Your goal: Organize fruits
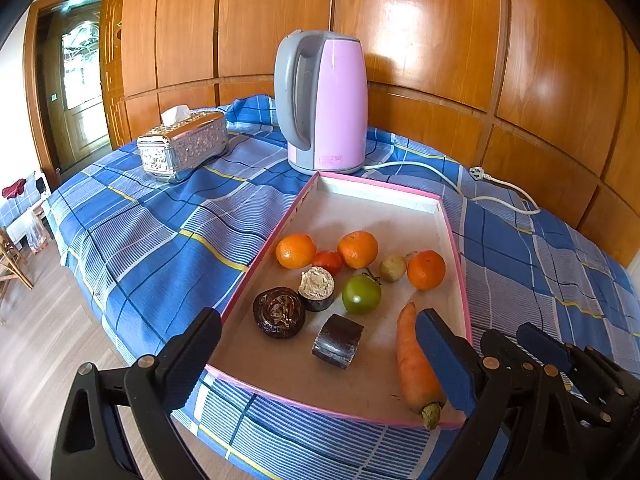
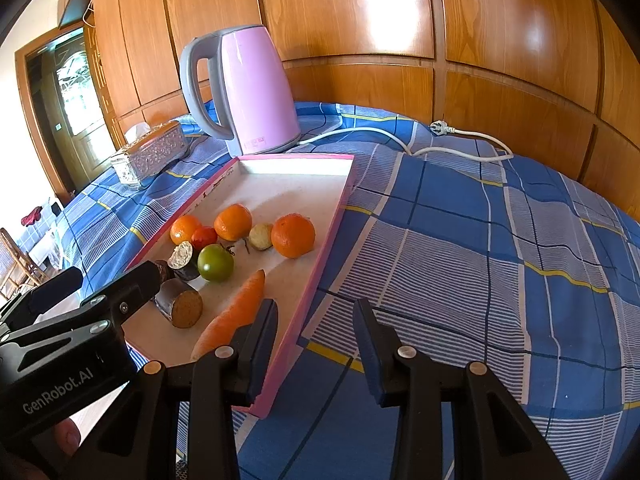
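A pink-rimmed tray [image 1: 436,210] [image 2: 320,248] lies on the blue plaid cloth. In it lie three oranges [image 1: 358,249] [image 2: 293,235], a red tomato [image 1: 328,262], a green tomato [image 1: 361,294] [image 2: 216,263], a small pale fruit [image 1: 393,267], a carrot [image 1: 416,364] [image 2: 236,314] and three dark cut pieces [image 1: 338,340] [image 2: 180,304]. My left gripper [image 1: 320,364] is open over the tray's near end, its right finger beside the carrot. My right gripper [image 2: 316,348] is open and empty over the tray's right rim, beside the carrot.
A pink kettle [image 1: 326,100] [image 2: 244,88] stands behind the tray, its white cord and plug [image 1: 480,174] [image 2: 440,130] trailing right. A silver tissue box [image 1: 184,146] [image 2: 150,152] sits at back left. The table edge drops to a wooden floor [image 1: 48,340] on the left.
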Motion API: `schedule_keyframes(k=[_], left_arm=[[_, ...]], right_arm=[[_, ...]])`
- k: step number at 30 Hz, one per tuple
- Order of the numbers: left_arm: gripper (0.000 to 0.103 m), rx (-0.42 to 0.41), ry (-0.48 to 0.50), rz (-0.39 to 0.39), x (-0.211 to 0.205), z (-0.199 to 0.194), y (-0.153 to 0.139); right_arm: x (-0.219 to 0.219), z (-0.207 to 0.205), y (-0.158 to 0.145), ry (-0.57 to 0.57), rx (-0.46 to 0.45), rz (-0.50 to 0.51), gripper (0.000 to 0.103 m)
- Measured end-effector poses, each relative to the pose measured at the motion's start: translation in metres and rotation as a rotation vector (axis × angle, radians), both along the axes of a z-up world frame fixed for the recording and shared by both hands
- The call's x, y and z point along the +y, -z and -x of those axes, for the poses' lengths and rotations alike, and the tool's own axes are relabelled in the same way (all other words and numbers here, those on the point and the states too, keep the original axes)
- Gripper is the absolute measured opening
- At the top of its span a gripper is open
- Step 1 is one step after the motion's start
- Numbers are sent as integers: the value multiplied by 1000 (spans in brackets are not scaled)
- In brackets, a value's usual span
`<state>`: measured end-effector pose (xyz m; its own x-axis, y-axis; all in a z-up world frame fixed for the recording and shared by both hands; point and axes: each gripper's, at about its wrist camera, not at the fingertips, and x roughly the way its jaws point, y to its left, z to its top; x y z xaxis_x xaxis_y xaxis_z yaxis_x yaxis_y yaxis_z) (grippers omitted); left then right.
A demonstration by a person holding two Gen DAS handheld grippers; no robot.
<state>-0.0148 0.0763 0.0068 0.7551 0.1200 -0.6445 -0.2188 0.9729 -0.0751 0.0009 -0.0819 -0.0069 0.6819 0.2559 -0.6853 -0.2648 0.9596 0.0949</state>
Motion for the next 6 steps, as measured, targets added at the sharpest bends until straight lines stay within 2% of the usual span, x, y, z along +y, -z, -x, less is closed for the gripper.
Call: schedule_keyframes(k=[6], left_arm=[[98,-21,18,-5,-1,1,-2]], right_arm=[[-7,-3,1,12,3,-17,39]])
